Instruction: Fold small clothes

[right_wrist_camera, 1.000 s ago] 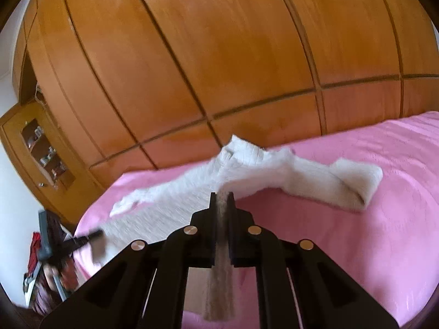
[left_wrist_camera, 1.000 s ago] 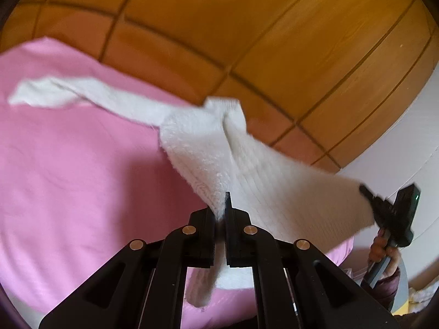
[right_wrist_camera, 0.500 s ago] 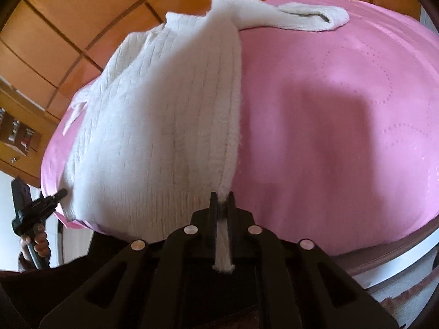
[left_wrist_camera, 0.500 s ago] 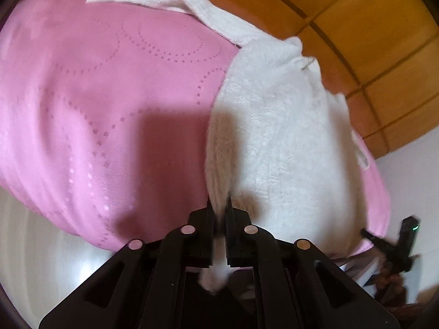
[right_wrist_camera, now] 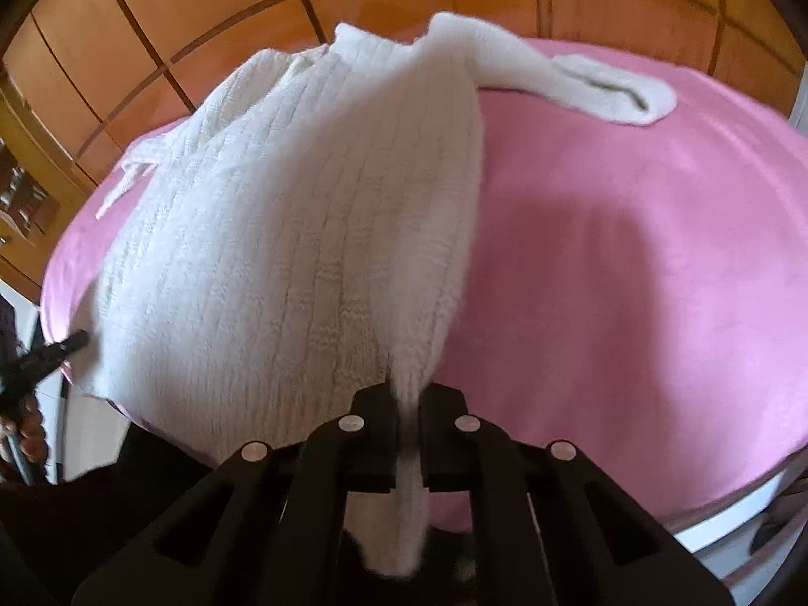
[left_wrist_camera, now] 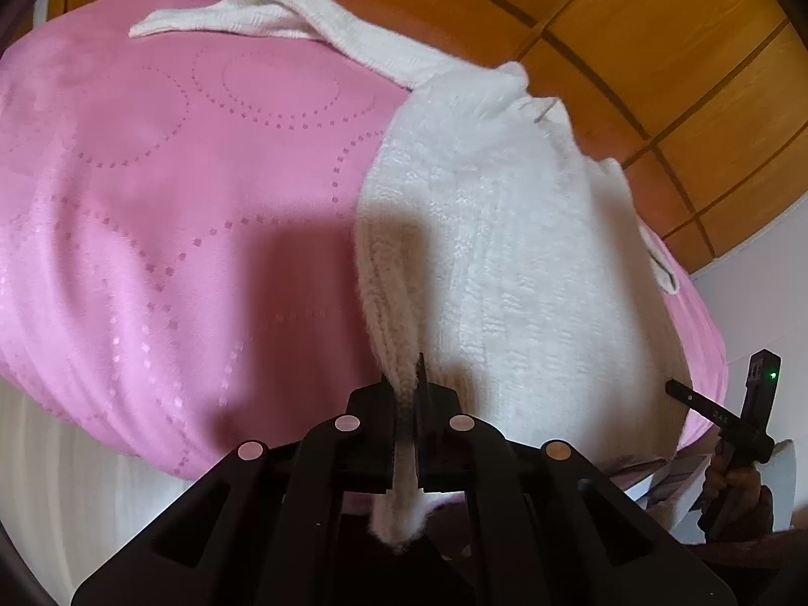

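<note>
In the left wrist view, the pink dotted-pattern bedspread (left_wrist_camera: 151, 212) fills the left half, draped over the bed's edge. Along its far side lies 1 long sleeve (left_wrist_camera: 262, 17) of the white ribbed knit sweater (left_wrist_camera: 505, 232), stretched leftward. The sweater's body lies flat on the bedspread to the right of centre, its hem hanging off the near edge. The left tongs (left_wrist_camera: 406, 394) are pressed together on the hem's left corner, with a tuft of knit poking out below the fingers. At the far right the right tongs (left_wrist_camera: 679, 390) appear beside the sweater's other corner. Behind the bed stands the orange panelled wooden wardrobe (left_wrist_camera: 656, 50).

In the right wrist view, the left tongs (right_wrist_camera: 76, 339) show at the far left edge, touching the hem corner there. The sweater (right_wrist_camera: 283, 212) spreads from the near edge toward the wardrobe (right_wrist_camera: 177, 5). The right tongs (right_wrist_camera: 404, 394) are closed tight on the hem's right corner, knit hanging down between the fingers. The sleeve (right_wrist_camera: 581, 83) runs off to the right across the bare bedspread (right_wrist_camera: 631, 262).
</note>
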A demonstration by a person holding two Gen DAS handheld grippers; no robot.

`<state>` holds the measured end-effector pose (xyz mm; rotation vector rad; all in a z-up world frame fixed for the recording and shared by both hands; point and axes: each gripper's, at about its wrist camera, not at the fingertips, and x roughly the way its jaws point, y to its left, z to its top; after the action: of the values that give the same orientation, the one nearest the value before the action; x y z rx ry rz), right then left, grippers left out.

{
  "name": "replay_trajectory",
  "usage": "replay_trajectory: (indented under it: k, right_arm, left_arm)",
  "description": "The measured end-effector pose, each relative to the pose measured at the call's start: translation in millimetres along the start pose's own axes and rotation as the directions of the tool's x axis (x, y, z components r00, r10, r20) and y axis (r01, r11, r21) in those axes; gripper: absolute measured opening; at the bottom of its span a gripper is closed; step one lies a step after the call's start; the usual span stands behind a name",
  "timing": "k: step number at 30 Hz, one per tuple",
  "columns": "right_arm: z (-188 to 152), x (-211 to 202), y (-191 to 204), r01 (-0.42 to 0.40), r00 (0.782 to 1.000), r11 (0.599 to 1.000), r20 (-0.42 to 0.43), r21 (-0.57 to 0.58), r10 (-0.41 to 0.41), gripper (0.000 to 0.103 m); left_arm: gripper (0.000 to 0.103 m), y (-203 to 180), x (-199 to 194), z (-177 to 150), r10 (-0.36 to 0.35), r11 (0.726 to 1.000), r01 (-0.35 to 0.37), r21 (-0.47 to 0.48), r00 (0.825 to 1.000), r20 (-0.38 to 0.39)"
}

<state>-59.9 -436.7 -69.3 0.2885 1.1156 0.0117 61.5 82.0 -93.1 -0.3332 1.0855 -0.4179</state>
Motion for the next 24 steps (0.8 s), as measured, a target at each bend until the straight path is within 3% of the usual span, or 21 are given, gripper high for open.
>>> replay_trajectory:
  k: [5,7,8,9,10,11,14,16,18,24]
  right_arm:
    - [-5,10,-13,0.01,0.999,1.0,-0.047,0.019,-0.01,0.005]
    - [-1,10,-16,-0.011,0.999,0.999,-0.041,0.047,0.013,0.018]
    - [3,7,-17,0.003,1.0,0.999,-0.024,0.049,-0.002,0.022]
    - [6,3,-19,0.016,1.0,0.999,-0.007,0.049,-0.016,0.037]
    - [10,0,-18,0.026,1.0,0.998,0.016,0.053,-0.027,0.047]
    - [16,-6,-19,0.036,0.998,0.998,0.049,0.059,-0.039,0.048]
    - [33,-13,-11,0.037,0.992,0.998,0.116,0.052,-0.043,0.054]
    - [45,-12,4,-0.006,0.989,0.999,0.149,0.039,0.0,0.061]
    - [56,-3,28,-0.055,0.987,0.998,0.151,-0.01,0.056,0.062]
    - [72,47,111,-0.154,0.981,0.975,0.09,-0.157,0.17,0.063]
  left_arm:
    - [0.004,-2,0,-12,0.001,1.0,0.0,0.018,0.999,-0.043]
    - [0.005,1,-2,-8,0.004,1.0,-0.004,-0.008,1.0,-0.027]
    - [0.013,6,-6,-2,-0.015,0.999,0.014,-0.038,1.0,-0.01]
    - [0.035,16,-13,7,-0.039,0.995,0.041,-0.089,0.999,0.028]
    - [0.047,26,-19,15,-0.041,0.99,0.049,-0.133,0.997,0.064]
    - [0.057,36,-25,23,-0.029,0.984,0.046,-0.173,0.995,0.1]
    - [0.057,72,-40,55,-0.008,0.956,0.061,-0.288,0.983,0.183]
    - [0.057,91,-50,78,0.018,0.937,0.065,-0.342,0.972,0.235]
    - [0.057,108,-57,102,-0.006,0.912,0.123,-0.392,0.958,0.288]
    - [0.057,144,-68,173,-0.003,0.841,0.211,-0.499,0.923,0.385]
